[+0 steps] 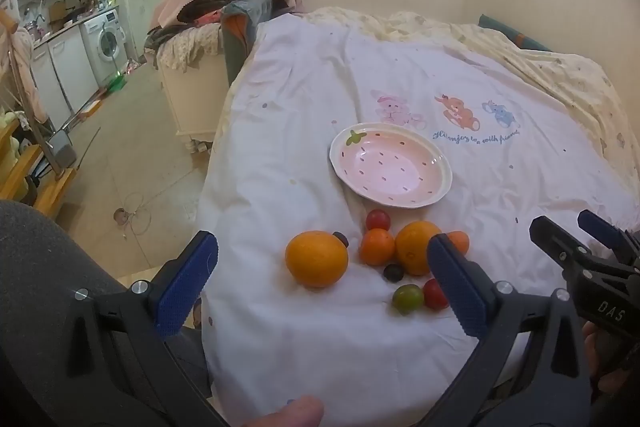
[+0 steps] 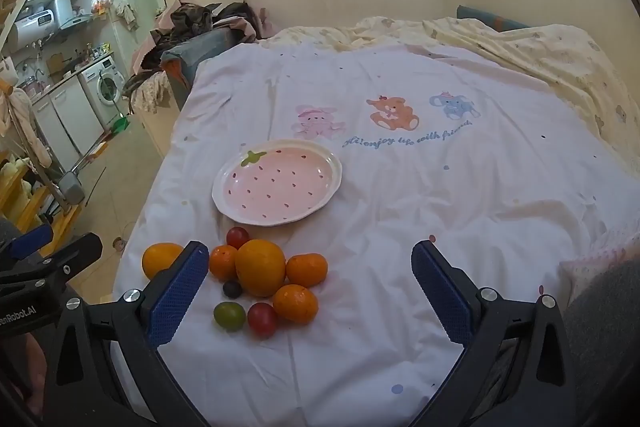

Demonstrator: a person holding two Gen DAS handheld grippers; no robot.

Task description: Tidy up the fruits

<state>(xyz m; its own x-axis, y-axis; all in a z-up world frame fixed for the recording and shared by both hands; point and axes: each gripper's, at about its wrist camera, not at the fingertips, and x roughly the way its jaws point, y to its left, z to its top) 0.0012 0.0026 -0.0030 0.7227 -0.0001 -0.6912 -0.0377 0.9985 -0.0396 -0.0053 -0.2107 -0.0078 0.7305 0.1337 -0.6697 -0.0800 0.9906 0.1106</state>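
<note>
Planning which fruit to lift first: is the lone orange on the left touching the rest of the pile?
Apart. The left wrist view shows white sheet between the lone orange and the small orange.

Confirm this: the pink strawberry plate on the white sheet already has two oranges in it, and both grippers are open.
Not quite. The strawberry plate is empty; the right wrist view shows it. The oranges lie on the sheet in front of it with the small tomatoes. The left gripper and right gripper are open, as stated.

A white cartoon-print bedsheet (image 2: 400, 187) fills the frame's centre. A washing machine (image 2: 106, 87) stands upper left, beside heaped clothes (image 2: 192, 21).
</note>
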